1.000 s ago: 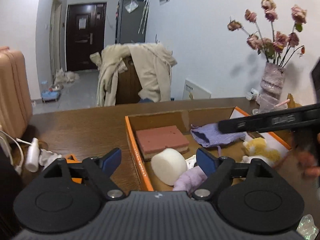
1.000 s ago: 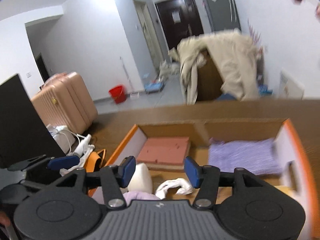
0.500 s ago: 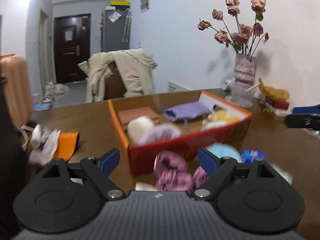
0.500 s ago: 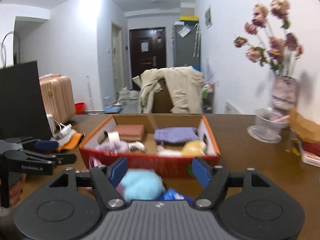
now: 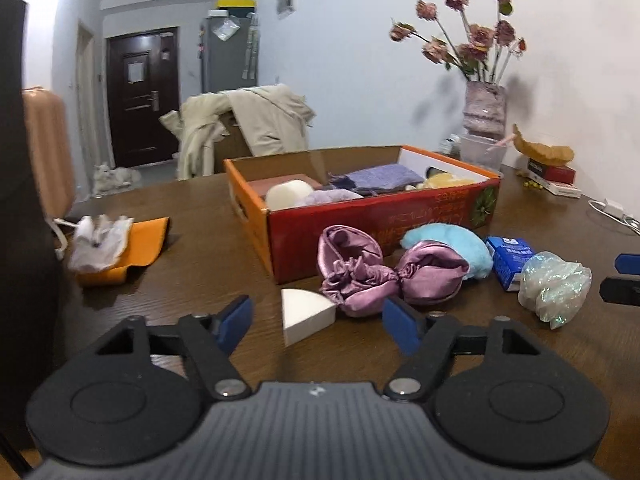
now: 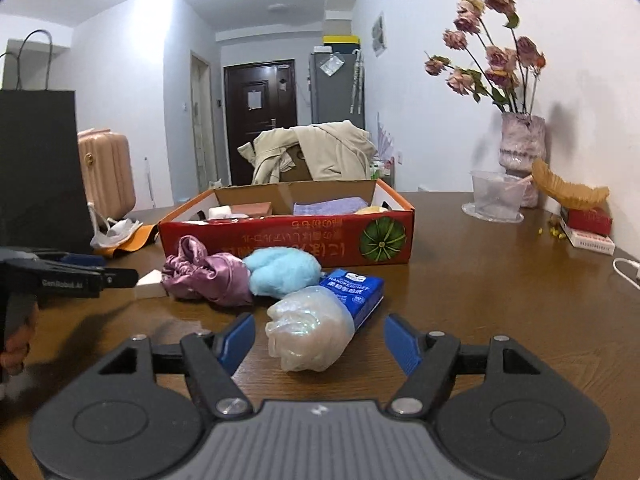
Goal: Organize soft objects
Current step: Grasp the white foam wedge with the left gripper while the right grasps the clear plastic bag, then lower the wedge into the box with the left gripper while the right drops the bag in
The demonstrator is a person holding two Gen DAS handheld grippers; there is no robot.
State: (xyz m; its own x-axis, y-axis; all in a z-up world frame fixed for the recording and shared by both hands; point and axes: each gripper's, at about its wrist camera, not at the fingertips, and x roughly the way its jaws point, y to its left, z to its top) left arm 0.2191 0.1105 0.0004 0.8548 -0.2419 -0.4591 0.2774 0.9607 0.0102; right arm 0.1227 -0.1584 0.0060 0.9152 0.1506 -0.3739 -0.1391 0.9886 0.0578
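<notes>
Both jaws wide, empty. White sponge wedge [image 5: 306, 314] dead ahead between left gripper [image 5: 316, 322] fingertips; iridescent plastic wad [image 6: 310, 332] likewise centred before right gripper [image 6: 319, 342].

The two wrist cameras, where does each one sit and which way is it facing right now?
Left wrist: sits on the open left tool, low over the table, facing the white wedge sponge and pink scrunchie.
Right wrist: sits on the open right tool, facing the shiny plastic wad; the person's left hand shows at left.
Shared: the orange box, blue fluff, tissue pack.
</notes>
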